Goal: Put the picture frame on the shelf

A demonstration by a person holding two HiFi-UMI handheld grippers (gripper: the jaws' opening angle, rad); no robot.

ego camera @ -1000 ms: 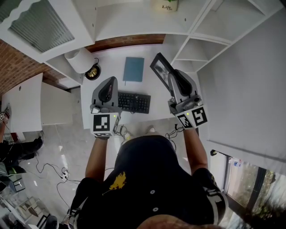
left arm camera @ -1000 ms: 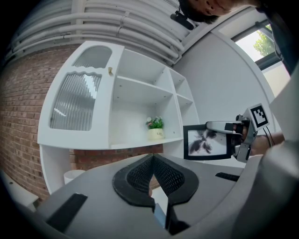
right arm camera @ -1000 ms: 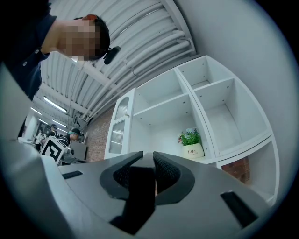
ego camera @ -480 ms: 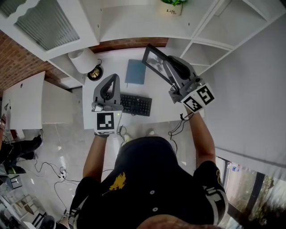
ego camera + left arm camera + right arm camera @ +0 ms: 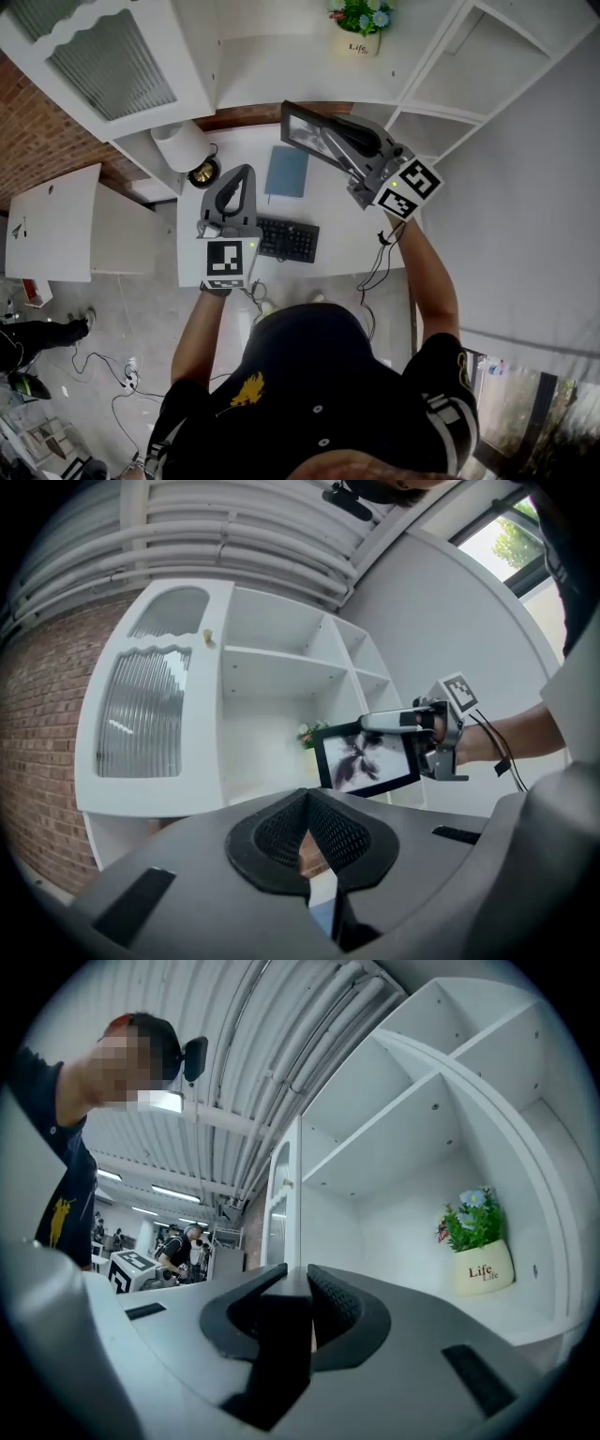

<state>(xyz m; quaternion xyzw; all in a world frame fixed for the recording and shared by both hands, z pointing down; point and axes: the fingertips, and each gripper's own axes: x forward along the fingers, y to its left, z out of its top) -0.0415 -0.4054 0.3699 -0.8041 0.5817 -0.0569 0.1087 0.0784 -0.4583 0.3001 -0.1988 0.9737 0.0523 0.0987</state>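
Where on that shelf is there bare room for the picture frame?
The shelf board left of the flower pot is bare, as are the compartments to its right. Crowded: the desk, with keyboard, blue book and lamp.

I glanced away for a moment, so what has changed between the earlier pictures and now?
The right claw, shut on the picture frame throughout, carried it up and away from the person, toward the shelf that holds the flower pot. Nothing was grasped or released. The left claw stayed roughly in place above the keyboard, empty.
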